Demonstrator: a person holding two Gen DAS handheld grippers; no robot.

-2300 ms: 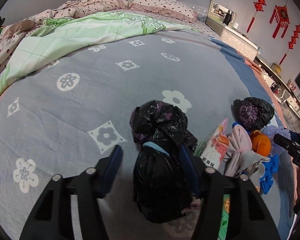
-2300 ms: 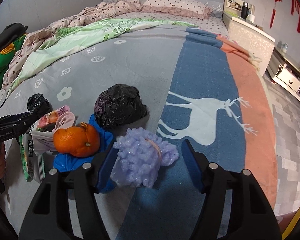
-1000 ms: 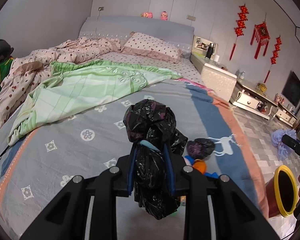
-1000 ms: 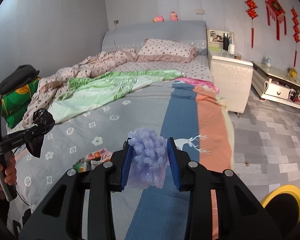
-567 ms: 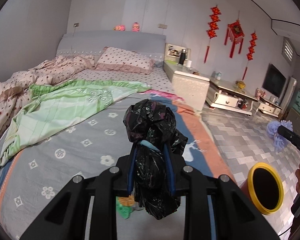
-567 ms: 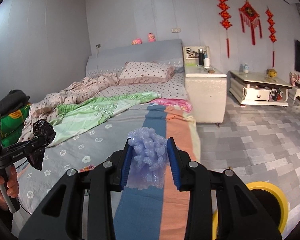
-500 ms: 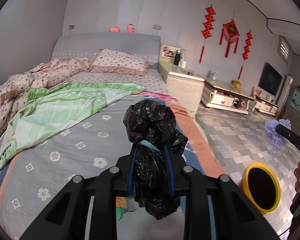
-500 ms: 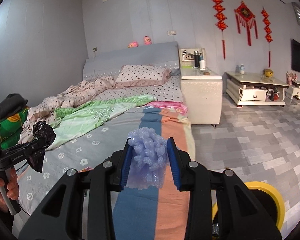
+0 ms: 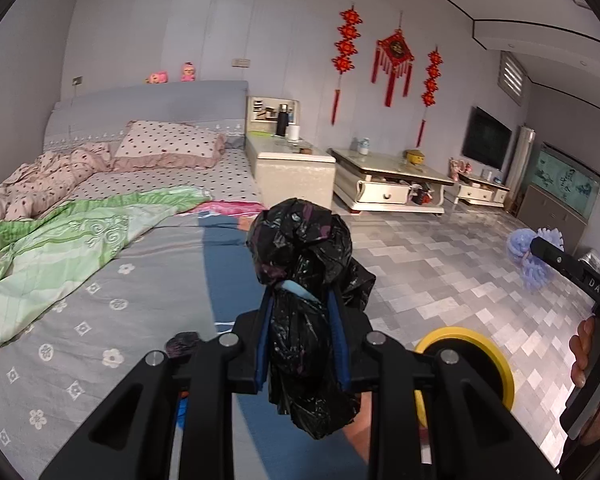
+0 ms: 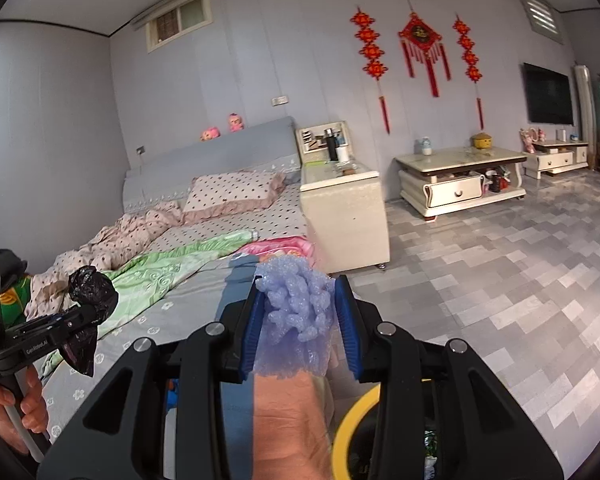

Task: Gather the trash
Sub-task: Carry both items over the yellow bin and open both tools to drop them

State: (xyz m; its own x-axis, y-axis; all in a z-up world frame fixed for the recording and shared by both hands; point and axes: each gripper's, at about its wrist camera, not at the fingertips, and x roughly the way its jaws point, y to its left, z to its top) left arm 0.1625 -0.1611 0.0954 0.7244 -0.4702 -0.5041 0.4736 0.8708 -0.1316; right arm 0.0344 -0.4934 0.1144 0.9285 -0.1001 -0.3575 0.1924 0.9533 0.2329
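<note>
- Left gripper [image 9: 300, 312]: closed tight on a knotted black trash bag [image 9: 306, 280], carried in the air above the foot of the bed [image 9: 100, 320].
- Right gripper [image 10: 298, 312]: fingers pressed against both sides of a purple foam net [image 10: 296, 304], likewise held aloft (it also shows at the right edge of the left view).
- Yellow-rimmed bin [image 9: 496, 364]: on the floor beside the bed, below and ahead of both grippers; partly hidden by them in each view.
- Progress, as judged: two items lifted, neither deposited.
- Outstanding: a second crumpled black bag [image 9: 182, 344] lies on the blanket, with some coloured scraps just below it, mostly hidden by the gripper (contents cannot be identified).
- Bin contents: interior dark, cannot be made out.
</note>
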